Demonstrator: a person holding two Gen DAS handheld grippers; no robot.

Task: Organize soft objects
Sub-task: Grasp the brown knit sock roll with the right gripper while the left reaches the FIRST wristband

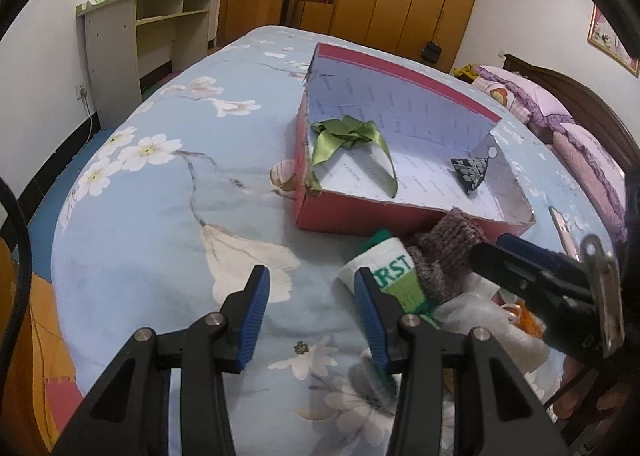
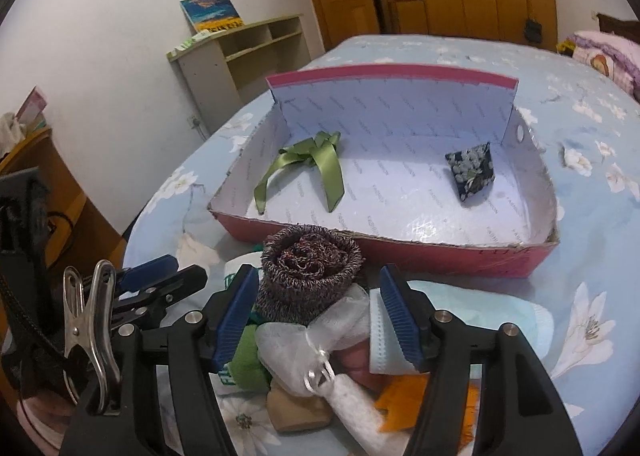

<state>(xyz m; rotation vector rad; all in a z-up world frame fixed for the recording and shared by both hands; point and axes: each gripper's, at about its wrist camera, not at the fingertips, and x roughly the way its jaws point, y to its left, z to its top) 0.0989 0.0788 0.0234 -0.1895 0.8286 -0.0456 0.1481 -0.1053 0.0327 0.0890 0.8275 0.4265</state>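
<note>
Covering most of your view, the floral bedspread carries the red box, with a green ribbon and a dark patterned pouch inside. Just before it lies your pile: knitted roll, white-green sock, gauze bag. Your right gripper gapes over them, gripping nothing; your left gripper stands half-spread, empty.

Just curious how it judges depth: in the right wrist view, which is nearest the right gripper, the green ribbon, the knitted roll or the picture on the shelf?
1. Knitted roll, just ahead of the right gripper.
2. Green ribbon, inside the box, left.
3. Picture, on the shelf, far left.
</note>
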